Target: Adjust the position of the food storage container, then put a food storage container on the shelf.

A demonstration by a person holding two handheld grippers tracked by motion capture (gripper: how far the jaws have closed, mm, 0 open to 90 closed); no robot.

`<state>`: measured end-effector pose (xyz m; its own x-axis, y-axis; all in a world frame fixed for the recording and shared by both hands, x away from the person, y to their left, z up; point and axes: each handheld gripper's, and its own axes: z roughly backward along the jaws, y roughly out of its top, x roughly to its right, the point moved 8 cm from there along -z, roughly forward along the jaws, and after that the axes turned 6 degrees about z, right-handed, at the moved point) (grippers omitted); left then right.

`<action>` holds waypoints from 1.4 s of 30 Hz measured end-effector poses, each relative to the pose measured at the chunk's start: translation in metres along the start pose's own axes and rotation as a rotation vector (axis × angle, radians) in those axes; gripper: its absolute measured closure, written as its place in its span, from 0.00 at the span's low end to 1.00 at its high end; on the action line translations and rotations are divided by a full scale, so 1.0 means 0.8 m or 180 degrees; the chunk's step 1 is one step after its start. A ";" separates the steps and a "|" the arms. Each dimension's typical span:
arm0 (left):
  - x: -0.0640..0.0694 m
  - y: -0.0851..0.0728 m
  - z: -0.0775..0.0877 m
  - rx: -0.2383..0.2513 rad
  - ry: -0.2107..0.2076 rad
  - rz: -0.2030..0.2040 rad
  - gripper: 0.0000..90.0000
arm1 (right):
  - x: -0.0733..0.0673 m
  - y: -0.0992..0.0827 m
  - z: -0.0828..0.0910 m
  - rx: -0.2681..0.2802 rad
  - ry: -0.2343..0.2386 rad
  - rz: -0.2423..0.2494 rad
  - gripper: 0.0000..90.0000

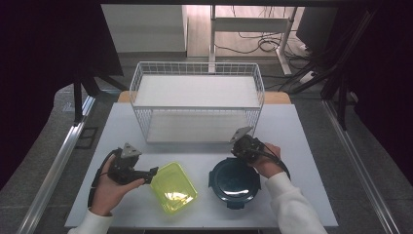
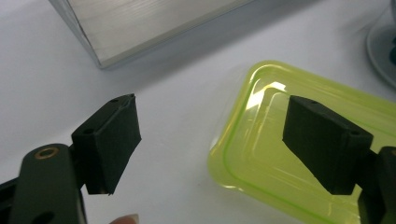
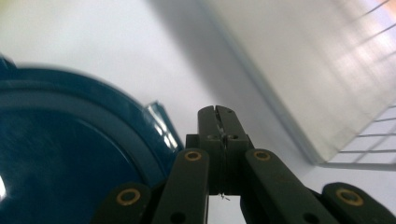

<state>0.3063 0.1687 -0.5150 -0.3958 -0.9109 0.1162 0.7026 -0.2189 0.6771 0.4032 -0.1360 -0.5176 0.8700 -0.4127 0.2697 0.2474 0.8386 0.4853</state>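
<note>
A translucent yellow-green rectangular container [image 1: 174,187] lies on the white table [image 1: 302,195] at front centre. My left gripper [image 1: 154,171] is open at its left edge. In the left gripper view the container's rim [image 2: 233,154] lies between the spread pads [image 2: 109,144] of the left gripper [image 2: 210,140]; the right jaw hangs over the container without touching it. A dark blue round lidded container [image 1: 235,181] sits to the right. My right gripper [image 1: 237,147] is shut with nothing in it, at that container's far rim. In the right gripper view, the right gripper [image 3: 218,116] is beside the blue lid [image 3: 70,154].
A white wire basket [image 1: 197,100] with two flat shelves stands at the back middle of the table, close behind the right gripper; its lower shelf edge [image 3: 299,74] runs along that gripper's right. Desk legs and cables lie on the floor beyond the table.
</note>
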 end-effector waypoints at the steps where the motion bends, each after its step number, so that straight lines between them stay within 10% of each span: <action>1: 0.005 0.002 0.003 0.0023 -0.0037 -0.0001 0.20 | 0.001 0.001 0.006 0.0062 -0.0042 -0.0057 0.99; 8: 0.017 0.011 0.008 0.0132 -0.0106 0.0012 0.19 | -0.013 -0.008 0.057 0.0512 -0.0150 -0.0326 0.98; 12: 0.023 0.011 0.007 0.0130 -0.0159 0.0007 0.19 | -0.016 -0.027 0.075 0.0693 -0.0293 -0.0791 0.48; 18: 0.027 0.011 0.007 0.0145 -0.0125 0.0077 0.14 | -0.031 -0.055 0.095 0.0849 -0.0140 -0.1323 0.22; 42: 0.051 0.012 0.008 0.0196 -0.0387 0.0285 0.11 | -0.032 -0.087 0.113 0.1150 -0.0007 -0.1791 0.18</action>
<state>0.2933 0.1316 -0.4993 -0.4045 -0.8760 0.2626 0.7021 -0.1134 0.7030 0.3251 -0.2158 -0.4829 0.6489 -0.7536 -0.1045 0.5047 0.3236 0.8004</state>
